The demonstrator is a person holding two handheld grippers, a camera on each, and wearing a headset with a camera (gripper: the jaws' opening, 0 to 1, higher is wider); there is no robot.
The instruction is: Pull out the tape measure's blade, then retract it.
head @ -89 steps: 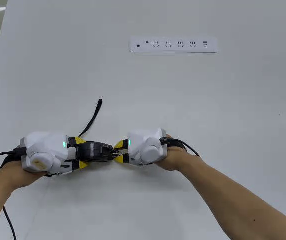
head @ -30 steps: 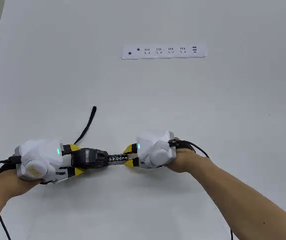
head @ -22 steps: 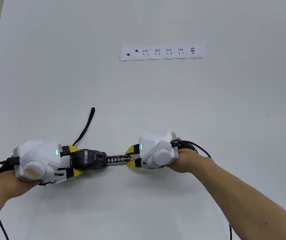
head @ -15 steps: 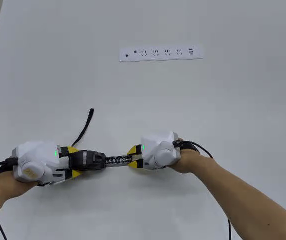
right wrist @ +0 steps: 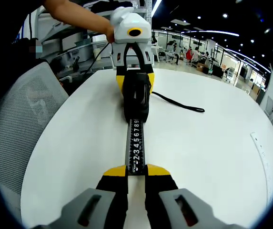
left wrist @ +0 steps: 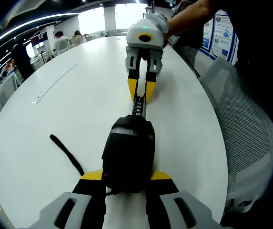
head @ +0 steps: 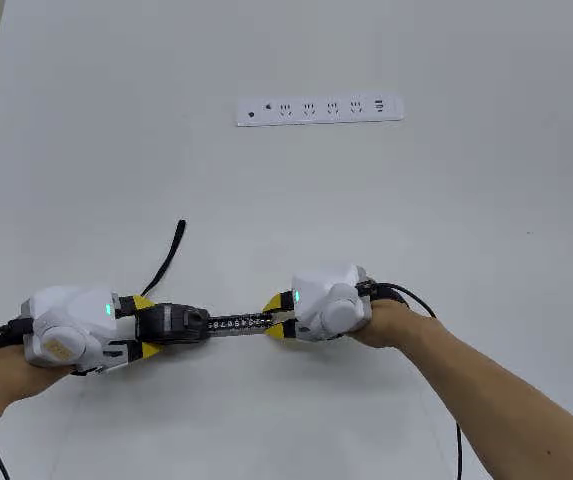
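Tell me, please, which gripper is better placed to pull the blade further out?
Right: the right gripper is shut on the black numbered blade; the left gripper clamps the black tape measure case.

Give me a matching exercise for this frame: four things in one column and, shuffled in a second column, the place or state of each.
Column 1
1. left tool
2. right tool
3. power strip
4. black strap

Column 2
A. lies at the far side of the table, apart from both tools
B. shut on the blade, which is partly drawn out
C. lies slack on the table, beside the case
D. shut on the tape measure case

Pairs: 1-D, 2-B, 3-A, 4-C
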